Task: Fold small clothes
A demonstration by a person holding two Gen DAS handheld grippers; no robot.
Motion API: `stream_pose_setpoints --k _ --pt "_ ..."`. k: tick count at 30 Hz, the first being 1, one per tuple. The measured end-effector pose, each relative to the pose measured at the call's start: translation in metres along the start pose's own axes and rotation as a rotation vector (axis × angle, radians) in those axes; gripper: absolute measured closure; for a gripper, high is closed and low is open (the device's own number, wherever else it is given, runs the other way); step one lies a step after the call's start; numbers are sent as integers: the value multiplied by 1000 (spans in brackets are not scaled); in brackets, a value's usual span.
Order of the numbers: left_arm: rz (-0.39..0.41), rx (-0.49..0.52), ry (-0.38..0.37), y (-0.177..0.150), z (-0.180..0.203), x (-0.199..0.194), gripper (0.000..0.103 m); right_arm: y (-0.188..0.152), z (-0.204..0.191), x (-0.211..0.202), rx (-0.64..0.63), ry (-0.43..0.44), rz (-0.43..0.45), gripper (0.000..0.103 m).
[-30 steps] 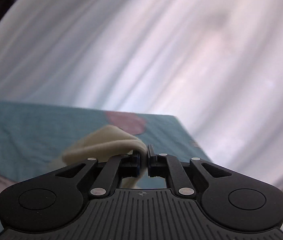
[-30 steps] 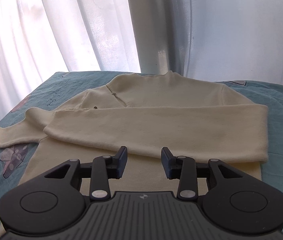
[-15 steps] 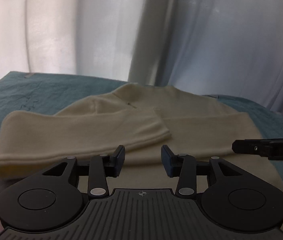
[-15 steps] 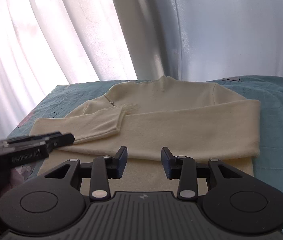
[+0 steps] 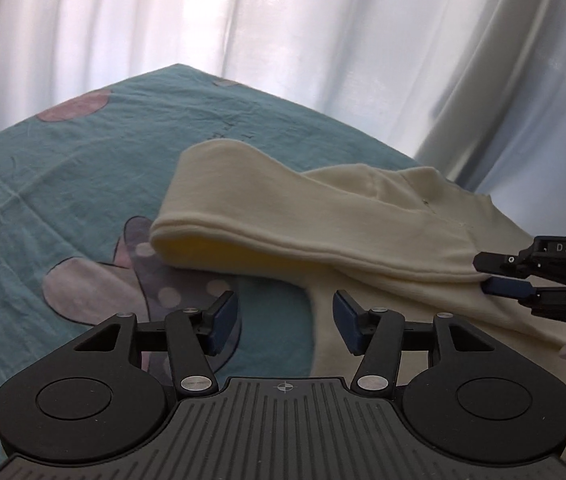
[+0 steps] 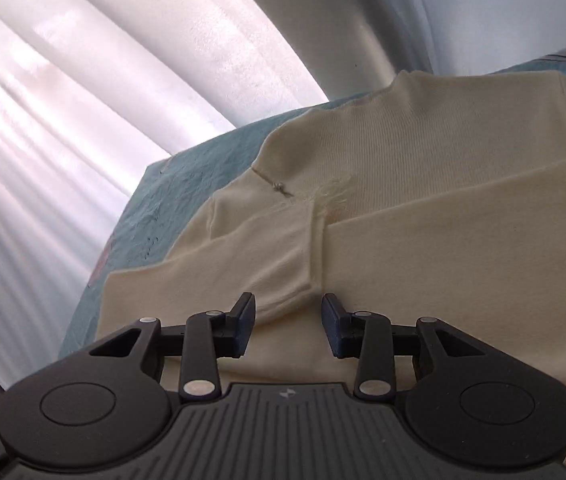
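A cream sweater (image 5: 367, 216) lies flat on a teal bedsheet (image 5: 63, 184), both sleeves folded across its body. My left gripper (image 5: 285, 322) is open and empty, low over the sweater's left side edge, below the folded left sleeve (image 5: 267, 216). My right gripper (image 6: 287, 322) is open and empty, its jaws on either side of the left sleeve's cuff end (image 6: 303, 264) on the sweater (image 6: 443, 220). The right gripper also shows at the right edge of the left wrist view (image 5: 503, 276), touching the cuff.
White curtains (image 5: 283, 28) hang close behind the bed. The sheet carries a pink and grey cartoon print (image 5: 95, 280) beside the sweater. The bed's far corner (image 6: 155, 168) lies left of the collar.
The left gripper has let go of the left sleeve, which now lies folded across the body, and has swung to the sweater's left side. The right gripper has moved in close to the cuff.
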State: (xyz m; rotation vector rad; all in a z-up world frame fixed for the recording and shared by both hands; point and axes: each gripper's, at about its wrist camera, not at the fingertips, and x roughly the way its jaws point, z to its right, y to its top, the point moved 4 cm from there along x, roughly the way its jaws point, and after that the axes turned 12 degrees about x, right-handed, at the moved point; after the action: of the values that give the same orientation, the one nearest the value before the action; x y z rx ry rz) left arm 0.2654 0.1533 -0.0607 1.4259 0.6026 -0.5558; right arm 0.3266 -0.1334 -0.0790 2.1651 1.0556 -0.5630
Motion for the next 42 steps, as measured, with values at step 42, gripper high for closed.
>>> stream_pose_setpoints --k 42 --pt "-63 93 11 19 19 29 65 34 97 -129 -90 -314 429 97"
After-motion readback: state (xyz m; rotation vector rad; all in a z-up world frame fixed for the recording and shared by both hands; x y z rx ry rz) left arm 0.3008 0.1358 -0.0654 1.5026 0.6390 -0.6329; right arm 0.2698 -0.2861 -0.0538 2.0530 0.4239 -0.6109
